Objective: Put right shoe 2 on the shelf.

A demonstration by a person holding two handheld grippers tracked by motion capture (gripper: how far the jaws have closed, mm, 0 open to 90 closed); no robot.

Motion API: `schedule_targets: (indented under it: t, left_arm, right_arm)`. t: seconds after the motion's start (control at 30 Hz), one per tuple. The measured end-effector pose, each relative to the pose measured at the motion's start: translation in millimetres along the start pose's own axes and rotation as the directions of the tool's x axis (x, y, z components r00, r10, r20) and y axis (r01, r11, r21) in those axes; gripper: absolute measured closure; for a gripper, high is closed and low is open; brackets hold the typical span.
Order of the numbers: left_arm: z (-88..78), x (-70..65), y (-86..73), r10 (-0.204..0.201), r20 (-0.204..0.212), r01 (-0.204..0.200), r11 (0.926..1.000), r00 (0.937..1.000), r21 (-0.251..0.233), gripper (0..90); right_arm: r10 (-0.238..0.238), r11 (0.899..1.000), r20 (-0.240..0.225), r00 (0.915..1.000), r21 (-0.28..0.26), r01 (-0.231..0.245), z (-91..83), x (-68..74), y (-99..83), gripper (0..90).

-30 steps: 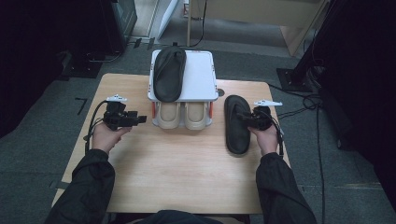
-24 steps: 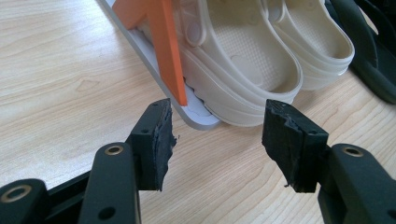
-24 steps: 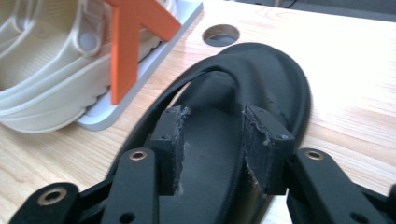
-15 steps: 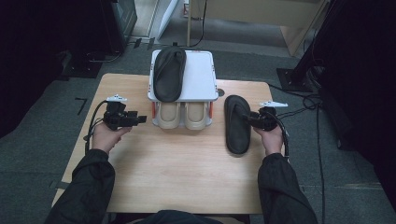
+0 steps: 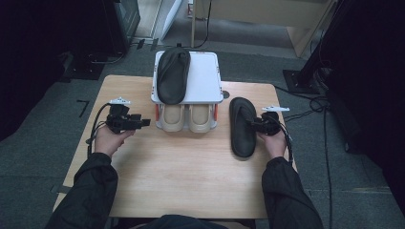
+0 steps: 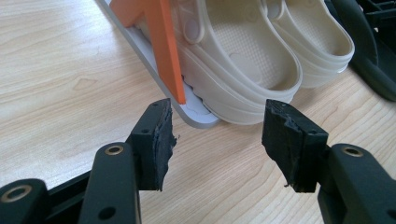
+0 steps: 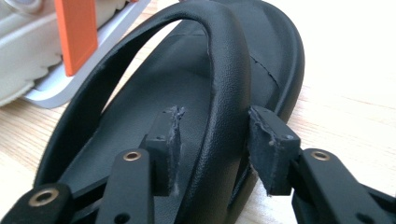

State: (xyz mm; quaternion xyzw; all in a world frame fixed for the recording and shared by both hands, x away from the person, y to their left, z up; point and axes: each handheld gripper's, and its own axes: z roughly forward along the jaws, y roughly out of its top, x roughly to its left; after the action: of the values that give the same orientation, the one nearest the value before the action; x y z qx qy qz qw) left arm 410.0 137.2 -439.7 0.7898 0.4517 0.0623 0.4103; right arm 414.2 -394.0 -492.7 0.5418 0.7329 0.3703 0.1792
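My right gripper (image 7: 212, 140) straddles the near strap of the black flip-flop (image 5: 242, 126), one pad inside the strap loop, one outside; the jaws have just been closing in from a wider spread, strap between them, but I see a gap at each pad, so no pinch yet, and I read this as lining up the grab. The strap makes sense as a handle: it stands up off the sole while the sole lies flat on the table (image 5: 191, 181), giving the pads nothing else to bite. The flip-flop lies sole-down on the right of the table, just beside the shoe rack (image 5: 210, 81), toe end pointing away from me. Its mate, the other black flip-flop (image 5: 173, 74), lies on the rack's white top shelf, left half, so the bare right half looks like the spot meant for this one. A pair of cream clogs (image 5: 187, 117) fills the lower tier, heels facing me. My left gripper (image 6: 217, 135) has jaws wide and empty, hovering low over the table near the rack's front left corner, aimed at the orange upright (image 6: 163, 51) and the clogs, touching nothing; probably parked there to steady the rack if it shifts.
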Motion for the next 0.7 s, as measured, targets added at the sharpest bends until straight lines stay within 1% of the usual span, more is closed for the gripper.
schedule_targets:
  t: [0.1, 0.33, 0.43, 0.53, 0.57, 0.63, 0.7]
  left_arm:
    - [-0.3, 0.2, 0.1, -0.001, 0.003, 0.001, 1.0, 1.0, -0.005, 43.2]
    - [1.5, -1.0, 0.1, 0.003, 0.004, -0.003, 1.0, 1.0, 0.002, 43.2]
    - [1.2, -0.6, 0.1, 0.005, 0.004, -0.005, 1.0, 1.0, 0.004, 43.2]
    - [1.2, -1.5, 0.0, 0.003, 0.005, -0.003, 1.0, 1.0, -0.004, 43.3]
    - [1.0, -1.6, 0.2, 0.006, 0.004, -0.006, 1.0, 1.0, -0.004, 43.4]
    - [0.8, -1.8, 0.2, 0.01, 0.004, -0.01, 0.9999, 0.9999, -0.006, 43.5]
    - [0.4, -1.8, 0.3, 0.011, 0.002, -0.011, 0.9999, 0.9999, -0.01, 43.5]
  right_arm:
    - [-0.005, 1.0, 0.021, 0.9998, 0.001, 0.005, 0.9, 1.5, 0.2, 61.5]
    - [0.018, 1.0, 0.028, 0.9994, 0.001, -0.018, 2.6, 0.0, 0.5, 65.1]
    - [0.048, 0.999, 0.031, 0.9984, 0.006, -0.049, 2.2, -0.2, 1.6, 67.8]
    - [0.092, 0.996, 0.014, 0.9957, 0.015, -0.092, 1.9, -0.3, 3.4, 71.5]
    - [0.098, 0.995, 0.014, 0.9951, 0.022, -0.098, 1.8, 0.3, 4.4, 71.9]
    - [0.083, 0.996, 0.028, 0.9962, 0.032, -0.084, 1.5, 2.7, 6.1, 72.2]
    - [0.092, 0.995, 0.035, 0.9951, 0.034, -0.093, 1.1, 4.2, 7.2, 72.2]
